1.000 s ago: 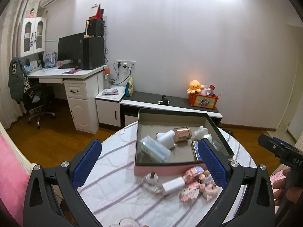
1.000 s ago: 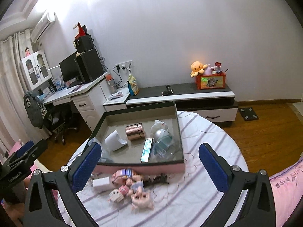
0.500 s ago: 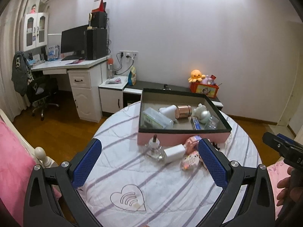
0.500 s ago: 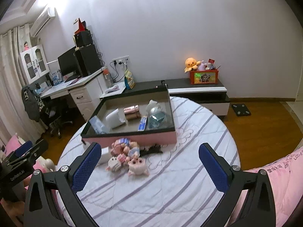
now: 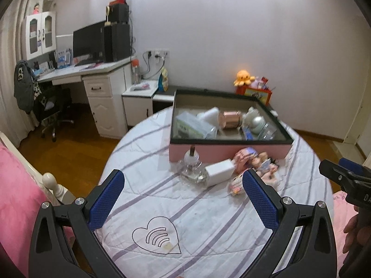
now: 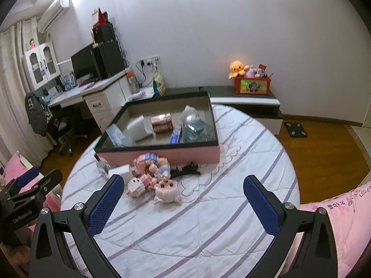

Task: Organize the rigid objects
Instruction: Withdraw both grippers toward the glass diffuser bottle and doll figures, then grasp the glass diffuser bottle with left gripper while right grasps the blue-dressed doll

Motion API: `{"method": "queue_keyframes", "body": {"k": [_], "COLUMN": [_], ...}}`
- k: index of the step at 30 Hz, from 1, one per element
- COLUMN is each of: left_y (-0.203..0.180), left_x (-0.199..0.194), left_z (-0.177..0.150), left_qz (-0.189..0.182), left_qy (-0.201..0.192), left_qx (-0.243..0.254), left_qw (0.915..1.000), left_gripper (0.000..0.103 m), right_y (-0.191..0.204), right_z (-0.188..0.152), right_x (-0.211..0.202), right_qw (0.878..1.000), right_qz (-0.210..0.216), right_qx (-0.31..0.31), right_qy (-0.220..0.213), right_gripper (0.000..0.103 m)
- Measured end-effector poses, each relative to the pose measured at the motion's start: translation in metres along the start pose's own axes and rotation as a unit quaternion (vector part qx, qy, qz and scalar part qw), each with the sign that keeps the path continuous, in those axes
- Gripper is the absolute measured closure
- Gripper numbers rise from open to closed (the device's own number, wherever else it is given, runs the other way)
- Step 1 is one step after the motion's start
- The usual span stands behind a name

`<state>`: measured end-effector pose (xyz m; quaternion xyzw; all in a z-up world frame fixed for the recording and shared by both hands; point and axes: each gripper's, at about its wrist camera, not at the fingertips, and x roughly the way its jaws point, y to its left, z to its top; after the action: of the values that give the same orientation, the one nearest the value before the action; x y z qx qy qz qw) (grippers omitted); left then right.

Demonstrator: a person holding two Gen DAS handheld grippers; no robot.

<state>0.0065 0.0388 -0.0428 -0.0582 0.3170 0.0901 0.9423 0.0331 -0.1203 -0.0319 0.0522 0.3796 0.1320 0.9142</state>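
Pink box (image 5: 228, 151) farther off than a second ago, on striped round table (image 5: 162, 208).
Left gripper (image 5: 183, 199) and right gripper (image 6: 182, 205) both pulled back, wide, empty; figurines (image 6: 151, 173) and white charger (image 5: 219, 172) outside, touching box front.

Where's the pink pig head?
In the right wrist view the pig head lies on the table, nearest the camera, just in front of the toy pile beside the box.

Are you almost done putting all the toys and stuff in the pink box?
Partly. The pink box already holds a copper tin, a white bottle and more. Nothing is in hand: the left gripper and right gripper are both open and empty. Outside the box on the table are a glass bottle, a white charger, small dolls and a black hair clip.
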Motion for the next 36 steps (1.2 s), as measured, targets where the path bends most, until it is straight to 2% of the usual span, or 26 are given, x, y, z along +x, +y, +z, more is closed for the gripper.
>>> {"method": "queue_keyframes", "body": {"k": [6,12,22,26,28,30,31,32,33,34,36], "left_y": [0.004,0.011,0.008,0.014,0.018,0.017,0.016,0.016,0.013,0.012,0.013], "left_x": [0.035,0.065,0.112,0.128,0.135,0.14,0.141,0.142,0.146,0.148,0.147], "left_z": [-0.011,-0.009,-0.003,0.001,0.002,0.004,0.004,0.004,0.003,0.002,0.001], "left_qz": [0.011,0.022,0.021,0.015,0.004,-0.012,-0.019,-0.023,-0.026,-0.028,-0.034], "left_qy": [0.037,0.053,0.074,0.079,0.086,0.092,0.093,0.096,0.106,0.111,0.109], "left_qx": [-0.003,-0.005,0.007,-0.007,-0.016,-0.018,-0.017,-0.014,-0.008,-0.006,-0.009], "left_qw": [0.9993,0.9983,0.997,0.9968,0.9962,0.9955,0.9954,0.995,0.994,0.9935,0.9935], "left_gripper": [0.0,0.0,0.0,0.001,0.007,0.024,0.028,0.044,0.051,0.051,0.051], "right_y": [0.001,0.007,0.015,0.015,0.015,0.018,0.019,0.021,0.021,0.021,0.021], "right_z": [-0.01,-0.016,-0.016,-0.016,-0.017,-0.019,-0.019,-0.02,-0.02,-0.02,-0.021], "right_x": [0.036,0.067,0.106,0.12,0.127,0.13,0.13,0.13,0.128,0.127,0.123], "right_qw": [0.999,0.997,0.993,0.992,0.991,0.99,0.99,0.99,0.99,0.99,0.99], "right_qz": [-0.001,0.003,0.01,0.008,0.015,0.017,0.018,0.023,0.031,0.037,0.038], "right_qx": [-0.009,-0.022,-0.039,-0.04,-0.044,-0.052,-0.057,-0.058,-0.057,-0.057,-0.059], "right_qy": [0.045,0.079,0.108,0.116,0.123,0.127,0.125,0.125,0.125,0.124,0.123], "right_gripper": [0.0,0.0,0.001,0.01,0.02,0.028,0.033,0.035,0.042,0.049,0.05]}}
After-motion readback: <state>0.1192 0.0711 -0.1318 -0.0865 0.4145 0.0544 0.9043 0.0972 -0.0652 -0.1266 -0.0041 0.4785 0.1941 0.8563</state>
